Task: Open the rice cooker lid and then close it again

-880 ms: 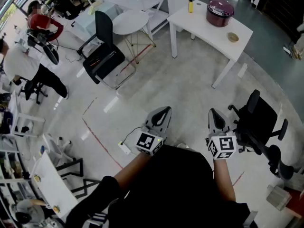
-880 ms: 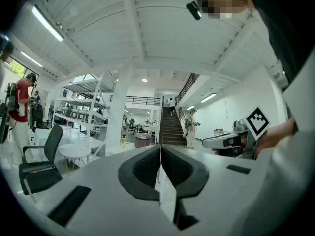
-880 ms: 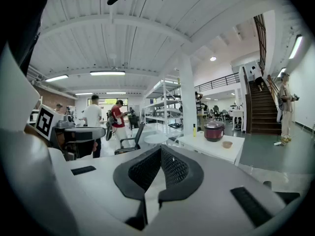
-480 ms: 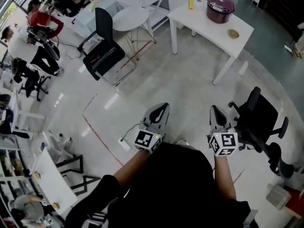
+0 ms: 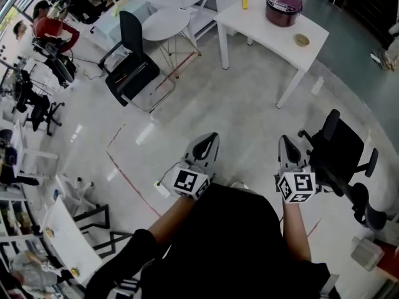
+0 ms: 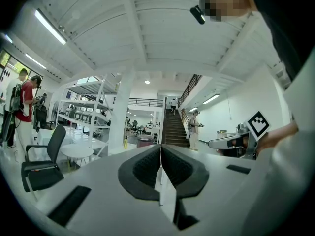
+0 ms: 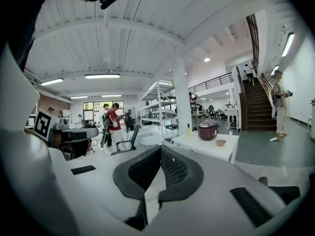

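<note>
A dark maroon rice cooker (image 5: 283,7) with its lid down stands on a white table (image 5: 262,33) far ahead, at the top of the head view. It also shows small and distant in the right gripper view as the rice cooker (image 7: 207,130), and in the left gripper view as the rice cooker (image 6: 145,140). My left gripper (image 5: 211,137) and right gripper (image 5: 285,140) are held out side by side over the floor, far short of the table. Both are shut with nothing between the jaws.
A yellow bottle (image 5: 245,1) and a small bowl (image 5: 302,40) share the table with the cooker. A black office chair (image 5: 340,157) stands close on my right, another chair (image 5: 132,64) and a round white table (image 5: 164,25) to the left. People work at desks far left.
The table and rice cooker have slid slightly up and left in the head view. Both grippers keep their place side by side, still shut.
</note>
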A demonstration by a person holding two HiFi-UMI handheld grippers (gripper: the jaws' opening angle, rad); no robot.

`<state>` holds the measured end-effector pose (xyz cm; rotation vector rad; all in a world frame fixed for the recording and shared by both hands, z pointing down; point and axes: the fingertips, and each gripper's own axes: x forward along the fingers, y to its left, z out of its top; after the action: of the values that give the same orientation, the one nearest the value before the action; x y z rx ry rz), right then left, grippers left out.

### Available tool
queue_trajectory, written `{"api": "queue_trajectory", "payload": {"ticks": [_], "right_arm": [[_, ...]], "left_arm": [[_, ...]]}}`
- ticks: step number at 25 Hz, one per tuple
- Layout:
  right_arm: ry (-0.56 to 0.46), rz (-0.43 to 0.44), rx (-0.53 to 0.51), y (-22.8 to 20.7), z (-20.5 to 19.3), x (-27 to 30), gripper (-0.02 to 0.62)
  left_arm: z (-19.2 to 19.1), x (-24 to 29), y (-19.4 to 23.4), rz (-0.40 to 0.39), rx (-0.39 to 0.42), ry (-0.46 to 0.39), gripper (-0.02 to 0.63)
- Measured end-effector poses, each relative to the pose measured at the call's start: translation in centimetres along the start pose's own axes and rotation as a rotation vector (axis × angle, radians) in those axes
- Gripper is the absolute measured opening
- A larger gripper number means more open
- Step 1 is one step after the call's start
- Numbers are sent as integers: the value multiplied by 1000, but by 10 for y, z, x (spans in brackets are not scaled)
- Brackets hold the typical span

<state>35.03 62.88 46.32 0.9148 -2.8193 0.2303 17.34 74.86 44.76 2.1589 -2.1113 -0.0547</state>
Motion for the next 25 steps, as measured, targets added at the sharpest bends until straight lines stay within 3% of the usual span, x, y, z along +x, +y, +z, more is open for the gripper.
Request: {"api": "queue_trajectory", "payload": {"ticks": [9, 11, 14, 17, 25], "right_arm": [[34, -2, -2, -14, -8, -2, 15], [22, -21, 5, -20, -7, -2, 153], [15, -60, 21, -30, -9, -5, 230], [9, -93, 27, -42, -7, -11, 244], [51, -88, 48, -45, -20, 0, 245]], "left_arm": [[9, 1, 13, 31, 11, -36, 6], [9, 1, 19, 42, 10, -43, 29], [4, -3, 28, 79, 11, -41, 112], [2, -3, 32, 95, -9, -37, 190], [-2, 12, 37, 68, -27, -16, 224]]}}
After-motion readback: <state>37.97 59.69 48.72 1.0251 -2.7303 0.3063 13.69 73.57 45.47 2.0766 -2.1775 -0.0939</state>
